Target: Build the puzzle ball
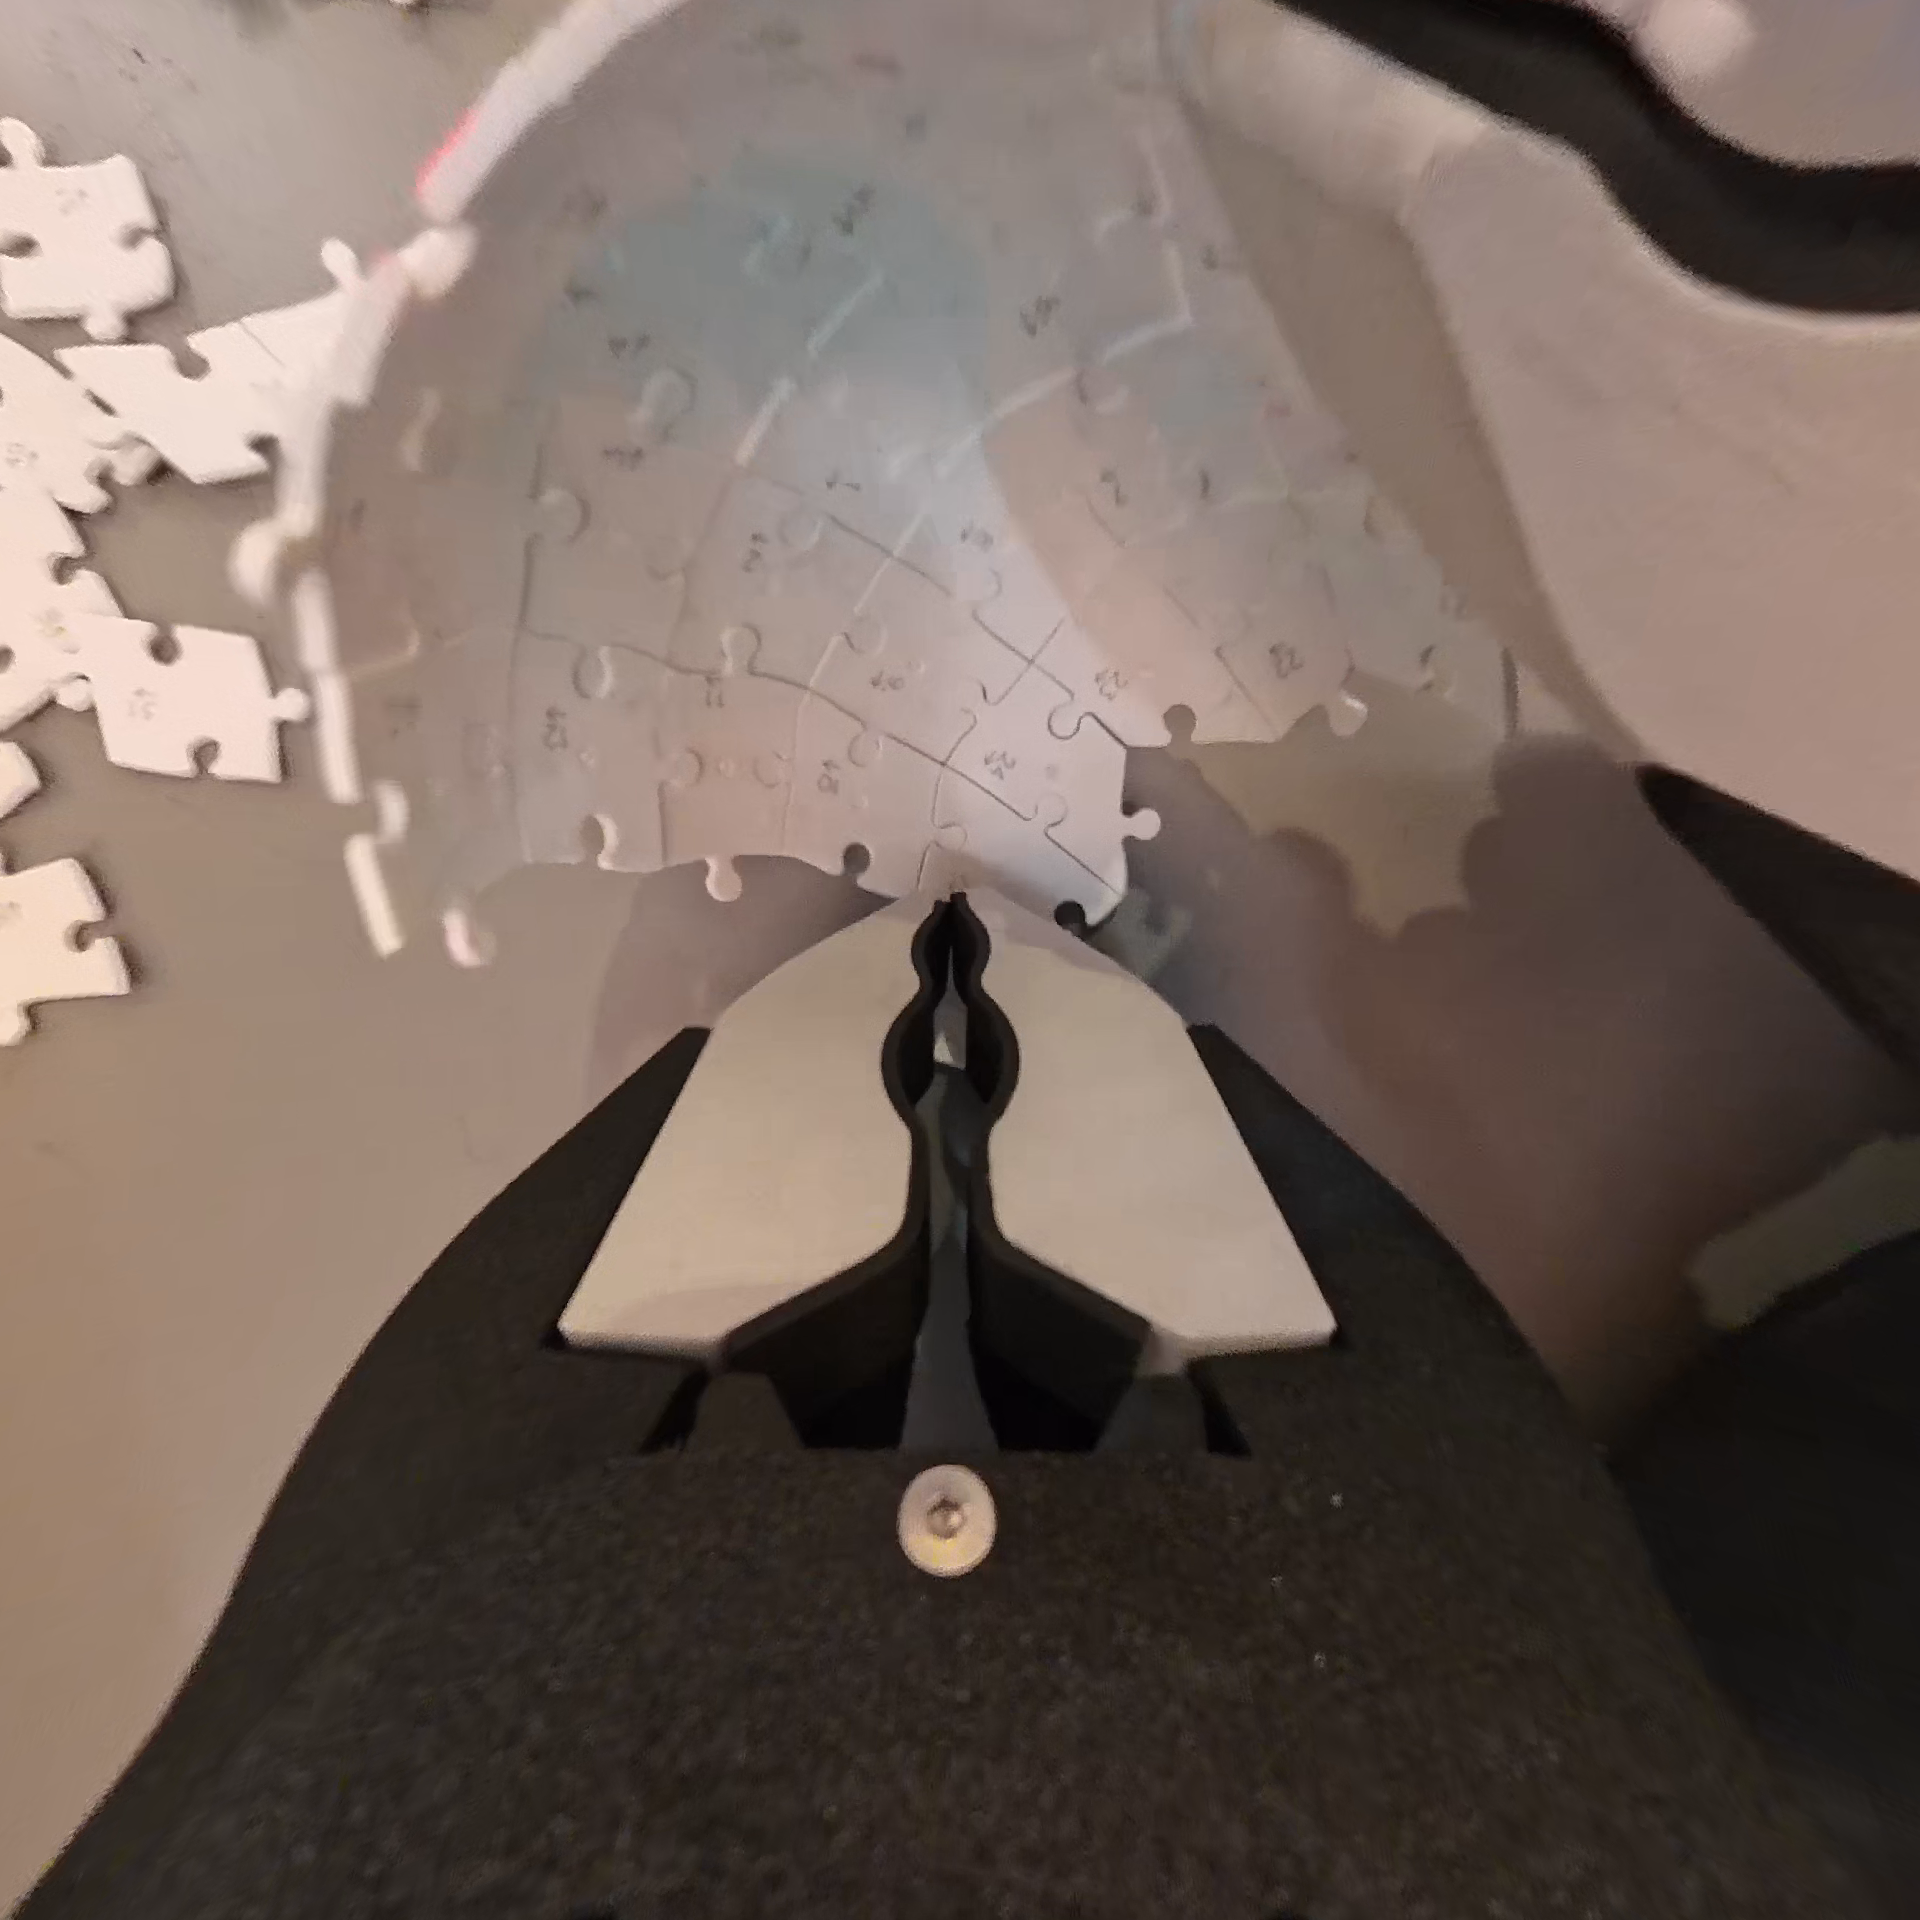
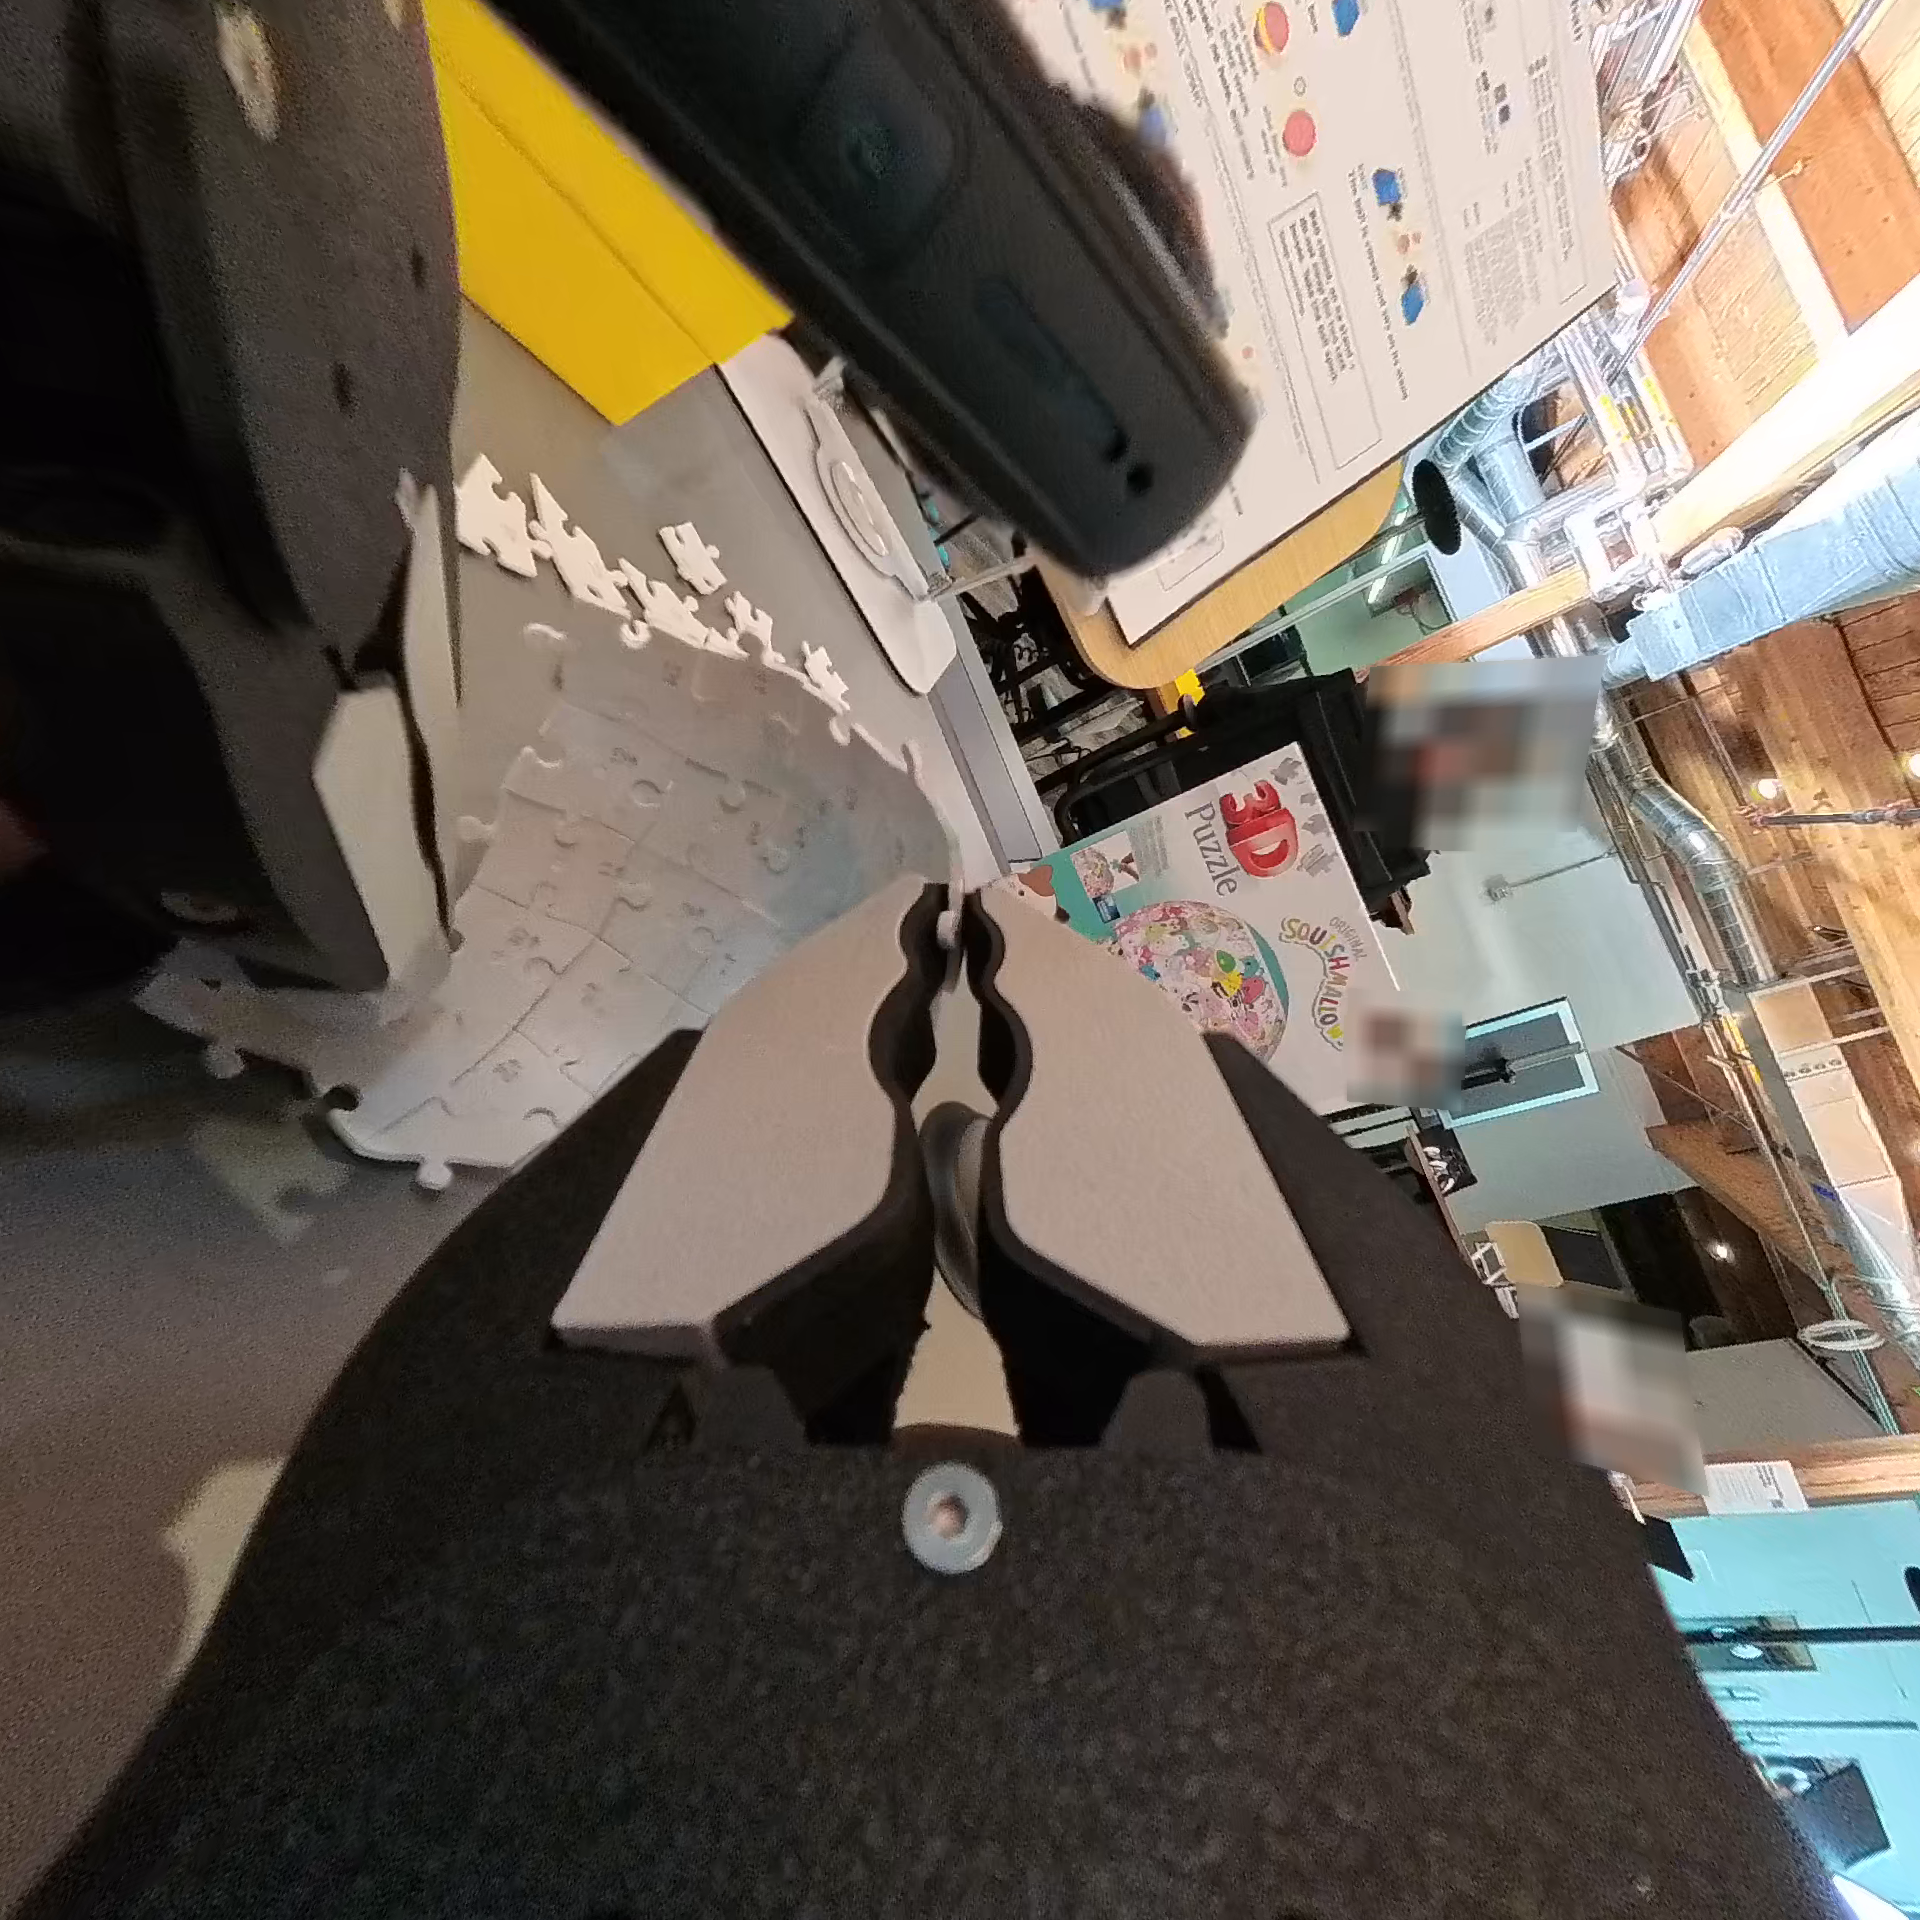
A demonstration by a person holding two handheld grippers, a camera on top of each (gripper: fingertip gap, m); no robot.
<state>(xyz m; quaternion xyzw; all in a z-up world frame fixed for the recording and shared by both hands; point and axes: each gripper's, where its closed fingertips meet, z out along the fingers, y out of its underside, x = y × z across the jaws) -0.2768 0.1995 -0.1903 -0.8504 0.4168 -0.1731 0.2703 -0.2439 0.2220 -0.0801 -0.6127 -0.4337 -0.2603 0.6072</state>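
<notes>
While both claws pinch the same curved shell, these lines hold:

Shell: a white, dome-shaped, part-built plastic puzzle shell (image 1: 831, 582) with interlocked curved pieces, seen from its hollow inner side, held up over the grey tabletop (image 1: 208, 1247).

Left claw: the left black-and-white two-finger gripper (image 1: 954, 902) has its jaws together on the shell's lower edge, clamped on a rim piece.

Right claw: the right black-and-white two-finger gripper (image 2: 954, 914) has its jaws pressed on a thin white tab of the shell's rim (image 2: 665, 831); it also shows at the upper right of the left wrist view.

Handling: I judge the shell light and fairly stiff piece by piece, but weak at its seams; a twist between the two claws could pop joints apart. The smooth plastic looks slippery for the pads.

Where to hold: the rim, square across a whole piece rather than on a lone knob, with the two holds well apart on the rim.

Count, shells: one.

Count, loose pieces: about six loose white jigsaw pieces (image 1: 187, 707) show at the left of the left wrist view; the right wrist view shows a longer scatter beyond the shell, too blurred to count exactly.

Count, boxes: one colourful puzzle box (image 2: 1226, 914) stands beyond the table edge.
</notes>
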